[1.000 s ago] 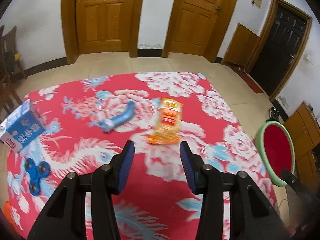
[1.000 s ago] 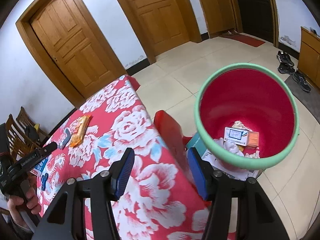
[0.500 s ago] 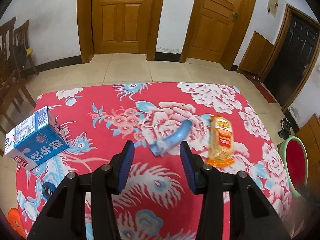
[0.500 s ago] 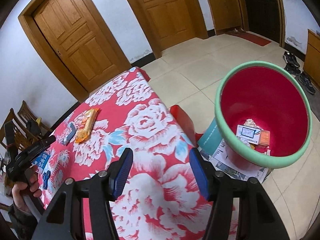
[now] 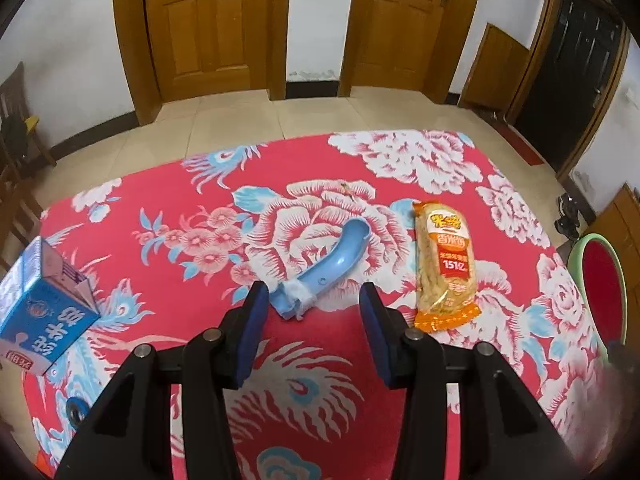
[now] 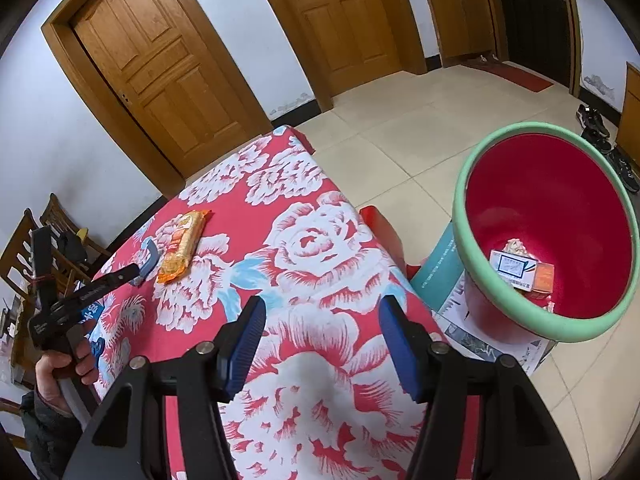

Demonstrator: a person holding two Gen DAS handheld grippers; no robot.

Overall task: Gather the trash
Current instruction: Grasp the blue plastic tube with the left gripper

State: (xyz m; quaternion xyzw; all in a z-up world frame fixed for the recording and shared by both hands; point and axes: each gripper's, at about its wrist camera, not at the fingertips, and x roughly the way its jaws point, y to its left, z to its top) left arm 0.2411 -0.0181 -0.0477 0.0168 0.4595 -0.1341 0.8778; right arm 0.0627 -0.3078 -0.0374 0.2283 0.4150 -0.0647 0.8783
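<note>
On the left of the red floral tablecloth (image 5: 320,360), a blue-and-white milk carton (image 5: 44,320) is seen lying on its side near the table edge, well apart from the other items. Toward the middle, a curved blue plastic piece (image 5: 332,268) with a scrap of white at its near end is found lying flat, just ahead of the left gripper (image 5: 312,304). That gripper's jaws are held about half open and nothing is gripped; the near end of the blue piece is framed between the fingertips but is not touched. Just right of it, an orange snack packet (image 5: 444,264) is noted, lying flat and apart from the blue piece. The right gripper (image 6: 320,316) is held over the table corner, jaws parted and empty. At far right, the green-rimmed red bin (image 6: 464,216) is seen on the floor beside the table, some litter already inside. The step in hand is judged to be the approach to the blue piece. A further descent, with the jaws closed across its near end, is called for next.
</note>
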